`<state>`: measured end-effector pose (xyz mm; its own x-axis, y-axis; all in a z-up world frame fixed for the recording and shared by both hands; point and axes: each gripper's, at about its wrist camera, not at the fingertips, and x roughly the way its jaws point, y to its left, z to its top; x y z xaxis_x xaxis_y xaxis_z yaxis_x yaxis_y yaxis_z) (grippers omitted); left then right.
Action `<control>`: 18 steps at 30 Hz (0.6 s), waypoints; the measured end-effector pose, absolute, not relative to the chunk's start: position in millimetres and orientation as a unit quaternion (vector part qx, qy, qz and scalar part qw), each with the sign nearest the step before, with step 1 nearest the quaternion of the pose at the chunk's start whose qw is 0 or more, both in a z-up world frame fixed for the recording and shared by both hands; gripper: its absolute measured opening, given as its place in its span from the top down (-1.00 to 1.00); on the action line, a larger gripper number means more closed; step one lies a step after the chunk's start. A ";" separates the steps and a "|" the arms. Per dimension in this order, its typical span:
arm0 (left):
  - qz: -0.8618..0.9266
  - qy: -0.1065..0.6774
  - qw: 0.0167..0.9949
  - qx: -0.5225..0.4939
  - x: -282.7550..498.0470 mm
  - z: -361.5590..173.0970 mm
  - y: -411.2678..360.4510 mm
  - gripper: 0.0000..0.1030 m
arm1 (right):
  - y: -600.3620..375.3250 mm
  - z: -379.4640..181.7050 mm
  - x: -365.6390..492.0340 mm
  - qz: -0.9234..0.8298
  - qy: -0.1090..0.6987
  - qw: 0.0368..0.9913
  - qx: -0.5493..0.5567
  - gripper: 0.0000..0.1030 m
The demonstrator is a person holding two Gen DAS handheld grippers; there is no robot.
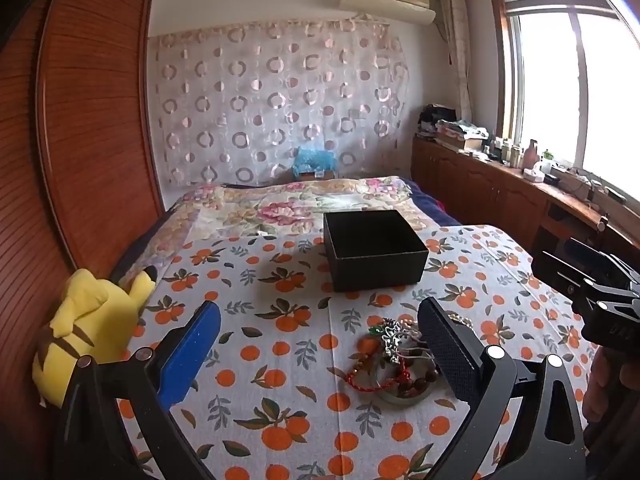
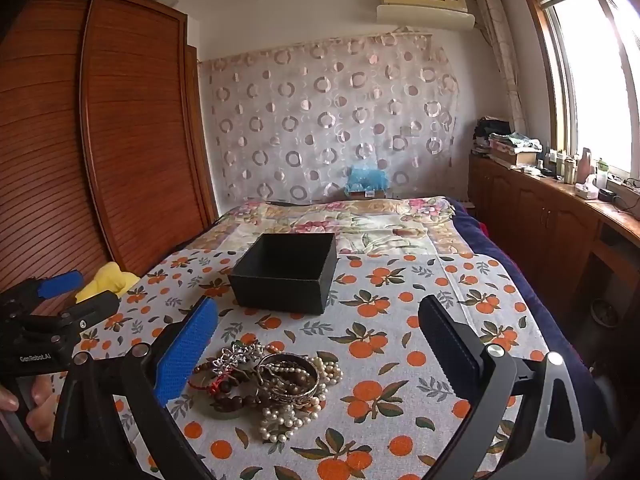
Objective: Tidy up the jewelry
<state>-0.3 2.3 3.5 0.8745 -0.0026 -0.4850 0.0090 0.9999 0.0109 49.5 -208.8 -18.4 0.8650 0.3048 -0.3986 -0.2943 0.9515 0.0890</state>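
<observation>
A heap of jewelry (image 2: pixel 272 388) lies on the orange-print cloth (image 2: pixel 400 320): pearl strands, metal bangles, a silver brooch, red cord and dark wooden beads. Behind it stands an open black box (image 2: pixel 286 274), nothing visible inside. My right gripper (image 2: pixel 316 348) hovers open above the cloth, the heap just inside its blue left finger. In the left wrist view my left gripper (image 1: pixel 320 348) is open too, the jewelry heap (image 1: pixel 394 360) lying against its right finger, the black box (image 1: pixel 374 250) beyond. Each gripper shows at the edge of the other's view.
A yellow plush toy (image 1: pixel 88 332) rests at the cloth's left edge by the wooden wardrobe (image 1: pixel 88 120). A floral quilt (image 2: pixel 340 220) covers the bed beyond the box. A wooden counter (image 2: pixel 560 208) with bottles runs under the window on the right.
</observation>
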 end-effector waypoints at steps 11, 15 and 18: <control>-0.003 0.240 0.971 0.006 -4.7 11.8 -0.1 -0.85 | -208.6 -18.3 50.2 0.154 0.207 0.966 0.012 -0.95; -0.003 0.240 0.971 0.006 -5.0 11.4 0.3 -0.85 | -208.5 -18.2 50.4 0.155 0.207 0.966 0.012 -0.95; -0.003 0.240 0.971 0.006 -5.2 11.4 0.5 -0.85 | -208.6 -18.2 50.5 0.155 0.207 0.966 0.013 -0.95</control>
<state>-5.2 0.5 11.4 0.8852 -0.0029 -0.4653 0.0084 0.9999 0.0098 50.5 -208.6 -18.2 0.8664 0.3049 -0.3955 -0.2941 0.9516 0.0891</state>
